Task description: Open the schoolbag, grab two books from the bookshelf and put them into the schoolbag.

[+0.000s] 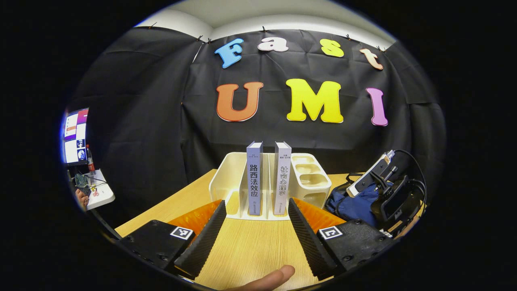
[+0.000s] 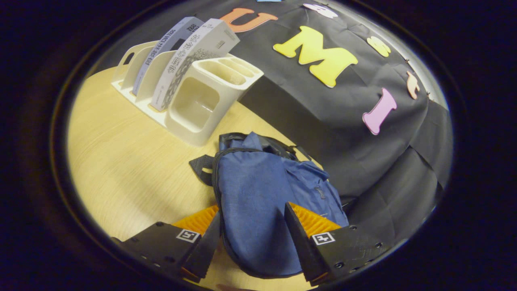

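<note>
Two books stand upright in a white bookshelf (image 1: 230, 178) on the wooden table: a lavender one (image 1: 254, 182) and a paler one (image 1: 282, 180) to its right. My left gripper (image 1: 254, 214) is open just in front of them, touching neither. The blue schoolbag (image 2: 262, 202) lies flat on the table, its zipper closed along the edge. My right gripper (image 2: 252, 226) hovers open over the bag's near end, one finger at each side of it. In the left gripper view the bag (image 1: 353, 206) shows at the right, with the right gripper's body (image 1: 387, 190) above it. The bookshelf (image 2: 194, 101) and both books (image 2: 190, 56) appear behind the bag.
The shelf has cup-like compartments (image 1: 309, 178) on its right side. A monitor (image 1: 74, 135) and a small white table (image 1: 99, 192) stand at the far left. A fingertip (image 1: 270, 279) shows at the bottom edge. Bare wooden tabletop (image 2: 121, 161) lies left of the bag.
</note>
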